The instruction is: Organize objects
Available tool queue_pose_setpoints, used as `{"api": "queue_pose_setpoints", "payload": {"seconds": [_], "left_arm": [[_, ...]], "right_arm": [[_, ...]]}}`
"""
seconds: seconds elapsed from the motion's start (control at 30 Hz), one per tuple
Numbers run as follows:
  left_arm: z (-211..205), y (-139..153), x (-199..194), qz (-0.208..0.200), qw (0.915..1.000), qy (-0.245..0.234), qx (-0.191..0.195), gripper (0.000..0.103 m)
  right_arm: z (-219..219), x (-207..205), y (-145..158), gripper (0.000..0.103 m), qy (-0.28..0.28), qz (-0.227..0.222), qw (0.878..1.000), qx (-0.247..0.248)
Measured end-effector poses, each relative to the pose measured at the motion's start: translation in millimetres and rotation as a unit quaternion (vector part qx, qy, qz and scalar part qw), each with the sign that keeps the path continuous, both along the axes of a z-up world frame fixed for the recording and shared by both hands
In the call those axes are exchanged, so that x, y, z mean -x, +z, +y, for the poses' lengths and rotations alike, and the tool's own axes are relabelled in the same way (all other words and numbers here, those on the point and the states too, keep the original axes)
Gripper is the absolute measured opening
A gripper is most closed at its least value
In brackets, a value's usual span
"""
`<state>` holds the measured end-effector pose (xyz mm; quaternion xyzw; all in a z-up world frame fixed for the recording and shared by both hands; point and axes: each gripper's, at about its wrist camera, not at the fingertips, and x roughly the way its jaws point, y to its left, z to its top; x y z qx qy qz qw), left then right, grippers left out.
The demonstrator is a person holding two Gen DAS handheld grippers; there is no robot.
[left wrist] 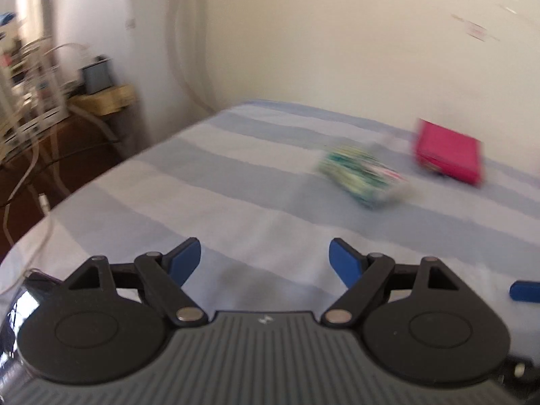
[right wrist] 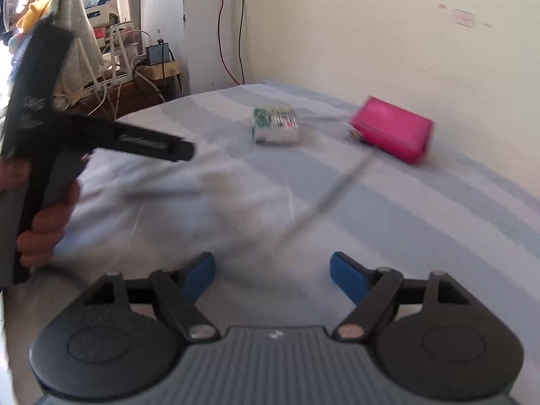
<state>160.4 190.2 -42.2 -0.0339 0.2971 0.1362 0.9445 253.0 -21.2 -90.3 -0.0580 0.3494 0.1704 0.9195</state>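
A pink box (left wrist: 447,151) (right wrist: 393,129) and a green-and-white patterned pack (left wrist: 362,171) (right wrist: 275,124) lie on a blue-and-white striped bed sheet (left wrist: 236,182) (right wrist: 371,222), far ahead of both grippers. A thin grey cord (right wrist: 332,192) runs across the sheet toward the pink box. My left gripper (left wrist: 265,258) is open and empty above the near sheet. My right gripper (right wrist: 272,271) is open and empty. The left gripper's black handle (right wrist: 44,128), held by a hand, shows at the left of the right wrist view. Both views are motion-blurred.
A cluttered side table (right wrist: 135,67) (left wrist: 101,101) with cables, a small grey device and white racks stands left of the bed. A cream wall (left wrist: 337,33) runs behind the bed. A blue fingertip of the other gripper (left wrist: 524,291) shows at the right edge.
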Motion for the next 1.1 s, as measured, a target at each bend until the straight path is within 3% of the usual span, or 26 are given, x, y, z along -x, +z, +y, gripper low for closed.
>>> {"api": "queue_pose_setpoints", "payload": {"seconds": [0.07,0.13,0.3,0.4,0.43,0.6,0.83,1.1], "left_arm": [[14,-11,-8,0.008,0.9996,0.024,0.011,0.084],[15,-7,-3,-0.01,0.9994,0.021,0.025,0.086],[9,-8,-4,0.0,0.9993,0.02,0.03,0.084],[13,-7,-3,-0.003,0.9989,0.02,0.042,0.085],[12,-6,-2,-0.003,0.9989,0.02,0.042,0.085],[15,-10,-4,-0.005,0.9988,0.02,0.044,0.085],[18,-12,-7,-0.003,0.9989,0.02,0.041,0.085],[18,-11,-6,-0.003,0.999,0.02,0.041,0.085]], "right_arm": [[8,-27,-3,0.08,-0.007,0.004,1.0,0.0],[17,-51,-6,0.08,-0.011,-0.007,1.0,-0.001],[38,-96,-9,0.082,-0.005,-0.002,1.0,-0.002],[47,-119,-11,0.088,-0.003,-0.01,1.0,0.012],[49,-123,-11,0.096,-0.004,-0.014,1.0,0.02],[53,-152,-13,0.095,-0.002,0.007,1.0,-0.005],[54,-137,-12,0.058,0.034,-0.015,0.999,-0.016],[45,-111,-10,0.056,0.032,-0.018,0.999,-0.014]]}}
